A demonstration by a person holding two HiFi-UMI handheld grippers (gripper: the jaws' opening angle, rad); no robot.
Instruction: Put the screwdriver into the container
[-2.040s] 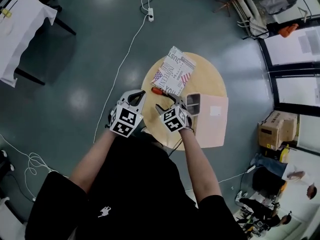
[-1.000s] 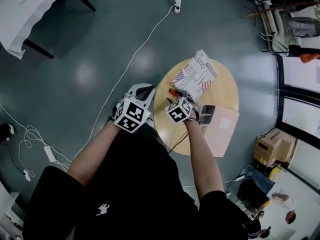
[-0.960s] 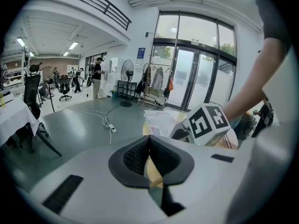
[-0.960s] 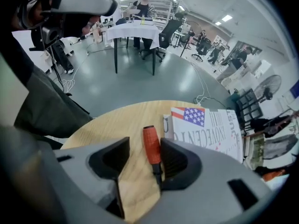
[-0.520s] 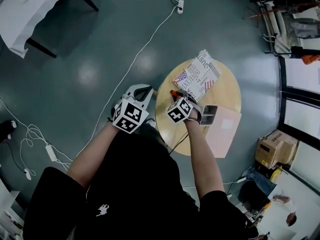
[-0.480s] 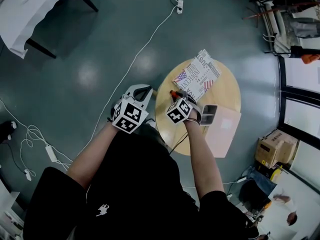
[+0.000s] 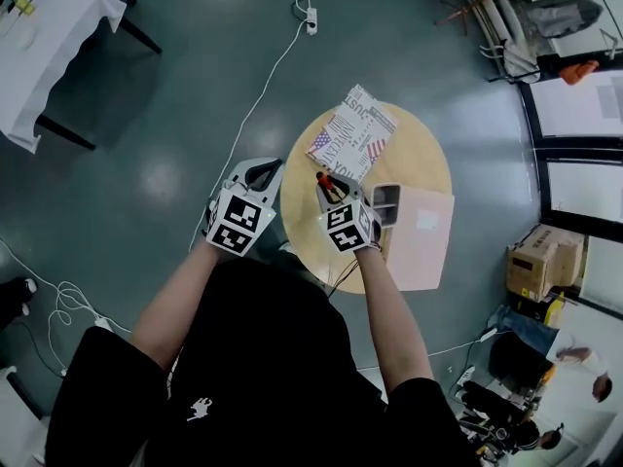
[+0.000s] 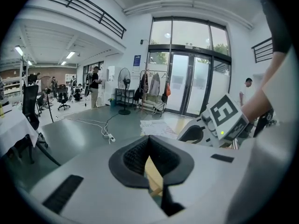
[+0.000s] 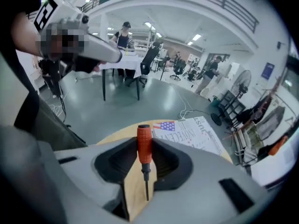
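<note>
**Screwdriver in the right gripper, container beside it**

The right gripper (image 9: 143, 142) has its jaws clamped on the screwdriver (image 9: 144, 150). The pads press on both sides of the orange-red handle, and the thin dark shaft points back toward the gripper's body. From above, the screwdriver (image 7: 324, 181) sits over the left part of the round wooden table (image 7: 421, 161), just below the printed paper (image 7: 352, 134) that lies at the table's far edge. It is not in the container.

The container (image 7: 385, 202), a small grey rectangular box, stands on the table just to the right of the right gripper (image 7: 331, 189). It is at the top left corner of a pink sheet (image 7: 421, 246) that hangs over the table's near right edge.

The left gripper (image 8: 149, 141) has its pad tips together with nothing between them. It hangs off the table's left edge, over the grey floor (image 7: 195, 95), near the right one.
</note>
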